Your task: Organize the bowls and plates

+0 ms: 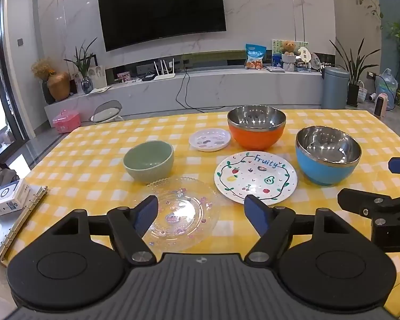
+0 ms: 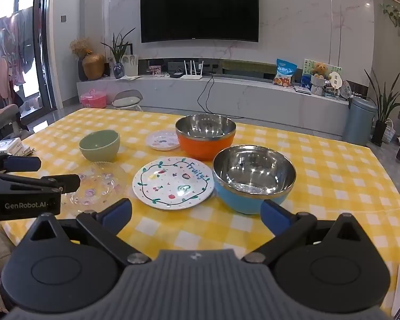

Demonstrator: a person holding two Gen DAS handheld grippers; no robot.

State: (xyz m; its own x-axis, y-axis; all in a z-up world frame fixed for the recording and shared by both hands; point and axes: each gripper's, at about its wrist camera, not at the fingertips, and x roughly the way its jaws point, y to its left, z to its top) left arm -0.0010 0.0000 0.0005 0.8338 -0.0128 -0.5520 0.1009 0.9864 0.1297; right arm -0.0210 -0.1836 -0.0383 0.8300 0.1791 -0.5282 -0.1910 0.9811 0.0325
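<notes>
On the yellow checked table (image 1: 93, 144) stand a green bowl (image 1: 148, 164), an orange steel-lined bowl (image 1: 256, 126), a blue steel-lined bowl (image 1: 328, 154), a small white plate (image 1: 209, 140), a white "Fruity" plate (image 1: 255, 177) and a clear glass plate (image 1: 181, 213). My left gripper (image 1: 201, 210) is open and empty above the near side of the glass plate. My right gripper (image 2: 197, 213) is open and empty in front of the Fruity plate (image 2: 173, 182) and the blue bowl (image 2: 253, 177). The left gripper (image 2: 58, 173) shows at the right wrist view's left edge.
A ring binder (image 1: 18, 221) and a small white box (image 1: 9, 197) lie at the table's left edge. Behind the table are a TV wall, a low marble shelf (image 1: 200, 85), a grey bin (image 1: 334, 86) and potted plants.
</notes>
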